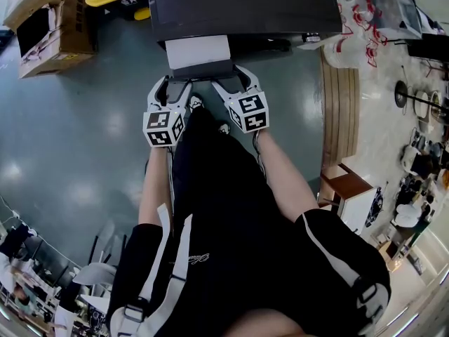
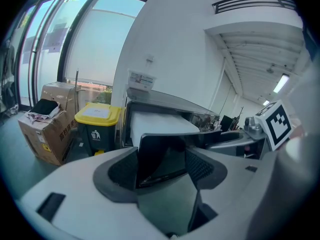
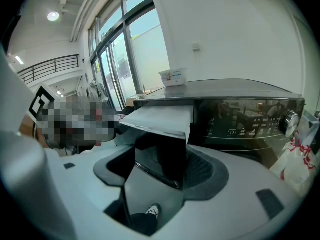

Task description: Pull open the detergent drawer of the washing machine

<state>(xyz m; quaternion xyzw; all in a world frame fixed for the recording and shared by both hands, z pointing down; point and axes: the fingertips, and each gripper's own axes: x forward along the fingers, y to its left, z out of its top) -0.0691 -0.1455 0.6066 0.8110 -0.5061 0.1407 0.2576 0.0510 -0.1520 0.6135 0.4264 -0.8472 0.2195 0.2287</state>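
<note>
Clenched on the dark front of the detergent drawer (image 1: pixel 198 51) are the left gripper (image 2: pixel 162 166) and the right gripper (image 3: pixel 160 168). At upper centre of the head view it juts, white-topped, from the washing machine (image 1: pixel 245 5). Pulling looks largely done, with only letting go left.

A cardboard box (image 2: pixel 47 129) stands on the glossy grey floor (image 1: pixel 84 132), just beside a dark bin (image 2: pixel 97 126) with a yellow lid. Tall windows (image 2: pixel 75 39) rise behind both. White bags (image 1: pixel 354 12) with red print lie heaped near a slatted wooden panel (image 1: pixel 340 111).
</note>
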